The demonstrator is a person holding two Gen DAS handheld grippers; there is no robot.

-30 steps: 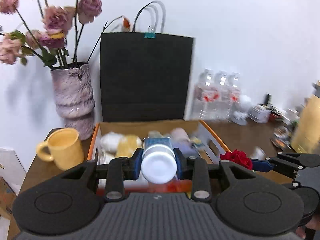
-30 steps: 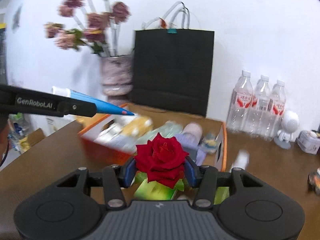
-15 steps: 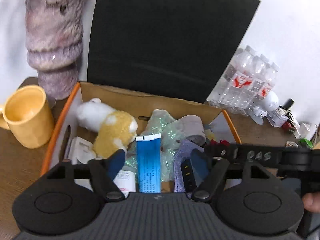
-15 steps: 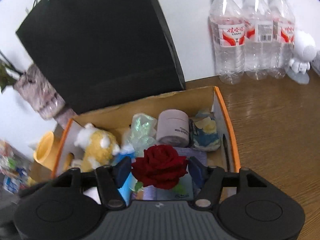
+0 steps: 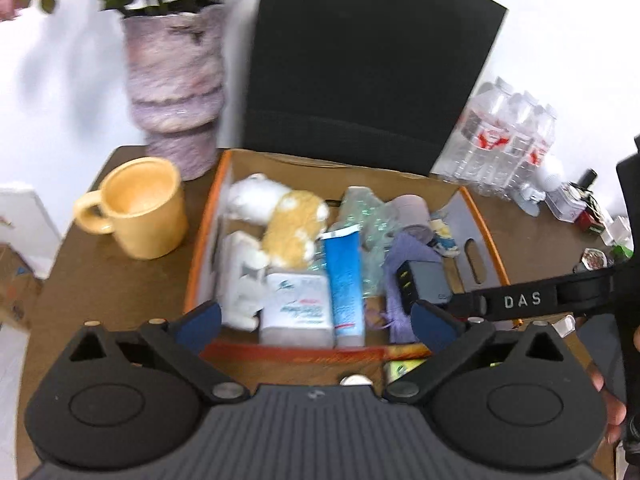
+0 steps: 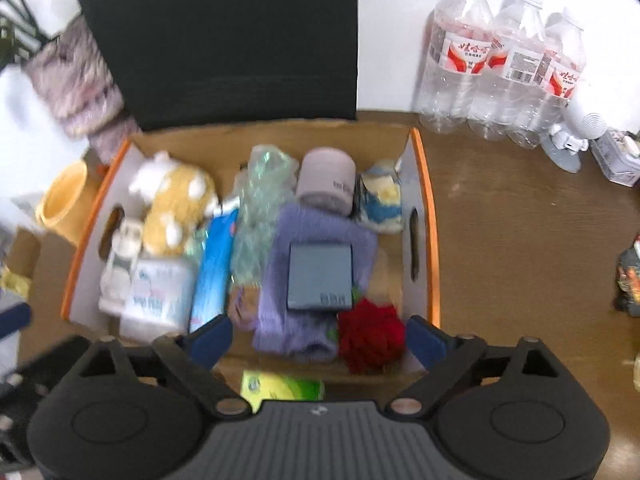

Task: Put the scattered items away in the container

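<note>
Hovering over the near edge of the box (image 6: 424, 184), I have both tongs spread wide and empty; their jaws have just been opening. Below my right tongs (image 6: 318, 338) the rose (image 6: 370, 334) lies in the box's near right corner, no longer pinched as it was a moment ago. Ahead of my left tongs (image 5: 318, 320) the tube (image 5: 344, 280) rests flat among the other things, released too. A green packet (image 6: 282, 388) is on the table (image 6: 520, 240) just in front of the box, so I judge it the next pickup. Farther off stand the mug (image 5: 140, 208), vase (image 5: 176, 80), black bag (image 5: 368, 64) and bottles (image 6: 500, 64).
</note>
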